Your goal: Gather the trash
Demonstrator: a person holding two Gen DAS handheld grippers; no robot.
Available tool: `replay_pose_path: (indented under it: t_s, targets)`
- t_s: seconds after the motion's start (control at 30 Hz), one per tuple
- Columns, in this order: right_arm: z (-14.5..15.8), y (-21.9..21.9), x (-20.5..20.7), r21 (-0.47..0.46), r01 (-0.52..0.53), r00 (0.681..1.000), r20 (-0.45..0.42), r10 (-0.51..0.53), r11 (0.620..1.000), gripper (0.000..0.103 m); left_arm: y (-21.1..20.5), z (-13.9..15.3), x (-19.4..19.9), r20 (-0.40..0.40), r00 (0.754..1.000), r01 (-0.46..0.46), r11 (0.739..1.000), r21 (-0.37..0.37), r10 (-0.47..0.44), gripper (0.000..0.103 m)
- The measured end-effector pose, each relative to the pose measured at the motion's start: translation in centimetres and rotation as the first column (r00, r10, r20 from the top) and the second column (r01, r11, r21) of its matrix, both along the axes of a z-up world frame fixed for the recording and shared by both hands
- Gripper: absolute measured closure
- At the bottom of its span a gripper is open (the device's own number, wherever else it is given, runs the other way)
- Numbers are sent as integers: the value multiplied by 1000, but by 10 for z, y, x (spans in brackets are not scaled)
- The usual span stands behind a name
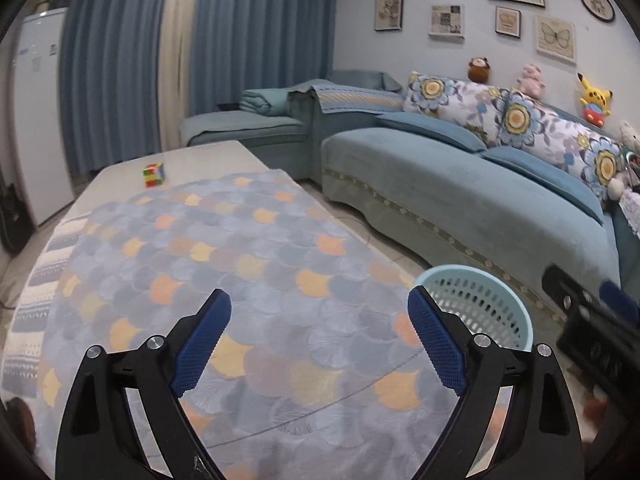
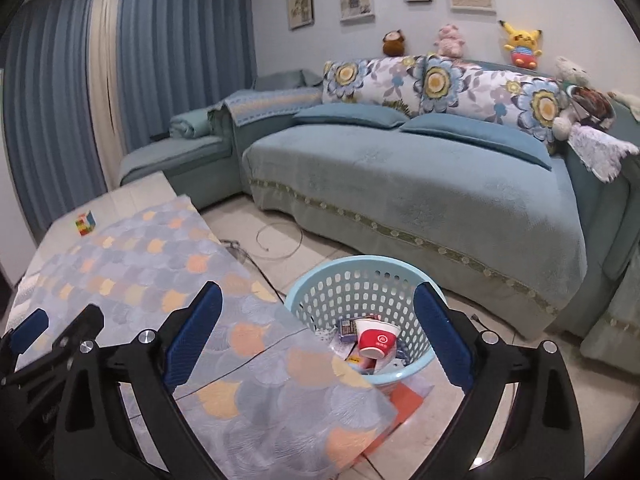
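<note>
Both grippers are empty, jaws spread wide. The left gripper (image 1: 319,336) hangs over the worktop (image 1: 120,172), nothing btwn its blue pads, just the patterned cloth (image 1: 248,248) below. The right gripper (image 2: 318,334) sits w/ its left finger over the cloth's corner and its right finger over the far-right rim of the basket (image 2: 320,280); nothing btwn the pads either.

The basket is pale blue, perforated, standing upright on the tiled floor (image 2: 280,252) just beside the worktop's right edge, btwn worktop and sofa (image 2: 420,184). Trash is inside it: a red-and-white paper cup (image 2: 374,342) lying tilted, mouth up-left, on top of a dark small pack (image 2: 347,328) and some paper scraps, which are too jumbled to sort out. In the left wrist view only the basket's far wall and rim show (image 1: 476,300), contents hidden behind the finger.

On the worktop, far end, bare part beyond the cloth: a coloured puzzle cube (image 1: 154,174), well apart from both grippers. A loop of thin cable (image 2: 280,240) lies on the floor btwn worktop and sofa. An orange flat thing (image 2: 404,400) lies on the floor touching the basket's near side; can't tell what it is.
</note>
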State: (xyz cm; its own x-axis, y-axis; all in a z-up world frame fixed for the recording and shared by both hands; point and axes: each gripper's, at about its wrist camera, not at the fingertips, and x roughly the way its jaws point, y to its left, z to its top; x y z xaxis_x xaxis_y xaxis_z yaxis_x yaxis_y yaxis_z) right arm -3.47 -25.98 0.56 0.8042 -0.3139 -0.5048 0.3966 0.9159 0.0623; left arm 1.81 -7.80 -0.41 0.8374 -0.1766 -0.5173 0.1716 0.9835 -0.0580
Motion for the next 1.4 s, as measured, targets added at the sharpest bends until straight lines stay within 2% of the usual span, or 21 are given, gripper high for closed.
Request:
replay_pose_path:
  t_s: [0.13,0.37,0.67,1.1,1.4]
  targets:
    - [-1,13,-3,-64,15,1000,18,-13,998,11,6,2,1,8,1000,-22,999,-31,23,15]
    - [-4,7,-2,-40,28,1000,14,-27,999,11,19,5,4,5,996,-85,995,-46,85,14]
    - [-6,13,-1,-56,12,1000,12,-12,998,11,21,3,7,-17,995,-95,994,-58,94,11]
    - [-7,11,0,-40,7,1000,10,-7,999,11,20,3,6,3,991,-137,990,-27,137,9]
    - [-7,9,1,-35,5,1000,8,-5,999,11,19,4,7,11,991,-134,991,-15,134,8]
